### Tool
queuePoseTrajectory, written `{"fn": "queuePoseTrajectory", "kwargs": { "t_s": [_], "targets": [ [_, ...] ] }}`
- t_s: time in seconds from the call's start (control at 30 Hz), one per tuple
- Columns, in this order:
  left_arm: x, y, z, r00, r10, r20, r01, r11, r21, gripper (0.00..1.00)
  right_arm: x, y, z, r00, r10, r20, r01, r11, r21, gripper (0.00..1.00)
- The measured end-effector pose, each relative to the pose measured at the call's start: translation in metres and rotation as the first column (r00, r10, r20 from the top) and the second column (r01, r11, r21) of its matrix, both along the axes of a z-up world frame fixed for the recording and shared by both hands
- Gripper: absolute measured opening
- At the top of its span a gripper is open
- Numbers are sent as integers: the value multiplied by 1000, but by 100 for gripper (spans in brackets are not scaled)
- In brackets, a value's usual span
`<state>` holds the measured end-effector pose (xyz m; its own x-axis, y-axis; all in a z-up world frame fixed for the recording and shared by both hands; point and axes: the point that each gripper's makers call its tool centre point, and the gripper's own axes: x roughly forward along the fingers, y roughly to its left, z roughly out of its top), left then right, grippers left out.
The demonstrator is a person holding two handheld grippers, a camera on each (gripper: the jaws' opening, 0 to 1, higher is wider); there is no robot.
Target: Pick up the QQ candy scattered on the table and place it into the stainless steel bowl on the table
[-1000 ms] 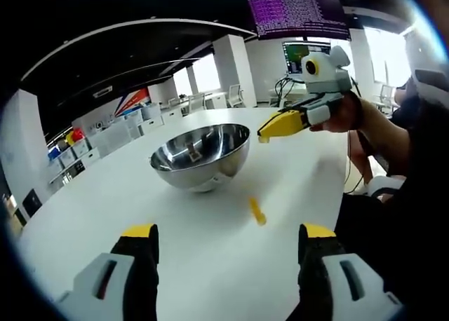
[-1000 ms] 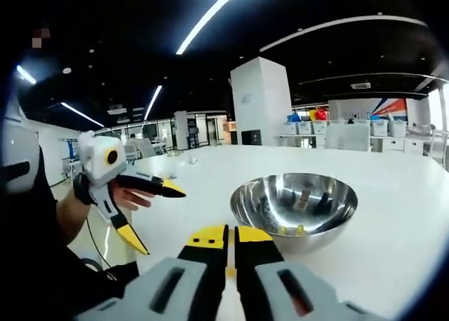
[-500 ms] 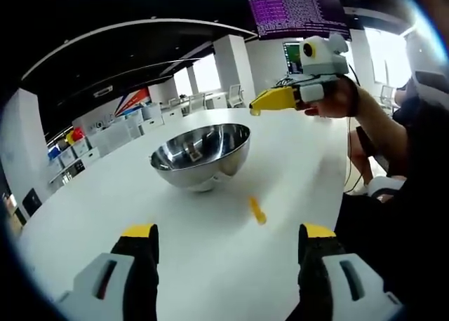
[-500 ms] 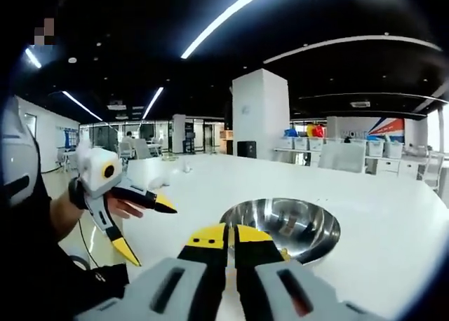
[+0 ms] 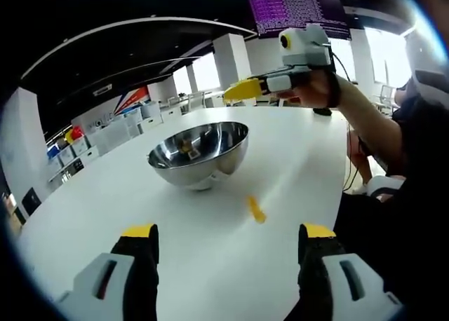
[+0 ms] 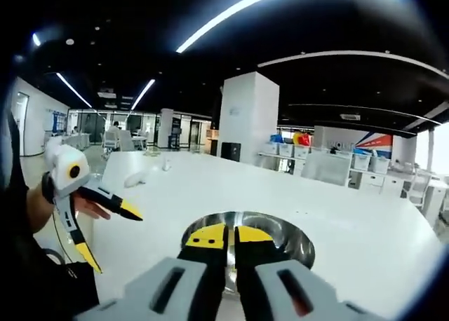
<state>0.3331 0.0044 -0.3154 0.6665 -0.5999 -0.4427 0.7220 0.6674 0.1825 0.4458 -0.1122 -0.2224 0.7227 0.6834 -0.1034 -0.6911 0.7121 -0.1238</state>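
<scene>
One yellow QQ candy lies on the white table, on bare tabletop just near and to the right of the stainless steel bowl, apart from its base. In the left gripper view the left gripper hangs low at the near side with its jaws spread wide and nothing between them; open tabletop stretches from them to the candy and the bowl. The table's right edge curves close past the candy, with a person's dark sleeve beyond it. The right gripper is held high above the bowl's far right rim, jaws pressed together; I cannot tell whether anything is pinched between them. In the right gripper view those closed yellow tips sit directly over the bowl's opening, and the left gripper shows at the left, splayed.
</scene>
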Motion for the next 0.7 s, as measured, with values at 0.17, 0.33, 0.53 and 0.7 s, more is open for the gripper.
{"fn": "queuePoseTrajectory", "kwargs": {
  "t_s": [0.17, 0.33, 0.53, 0.7],
  "targets": [
    [0, -1, 0, 1000, -4, -1, 4, 1000, 0, 81, 28, -4, -19, 998, -66, 7, 67, 994, -81, 3],
    [-1, -2, -1, 1000, -6, -4, 6, 1000, -1, 81, 43, 2, -38, 997, -61, -50, 58, 996, -65, 3],
    [-1, -1, -2, 1000, -2, -8, 2, 1000, -1, 81, 46, 15, -59, 994, -45, -95, 37, 996, -87, 3],
    [-2, -2, -3, 1000, -7, -9, 7, 1000, -1, 81, 45, 20, -67, 994, -36, -107, 25, 995, -99, 4]
  ]
}}
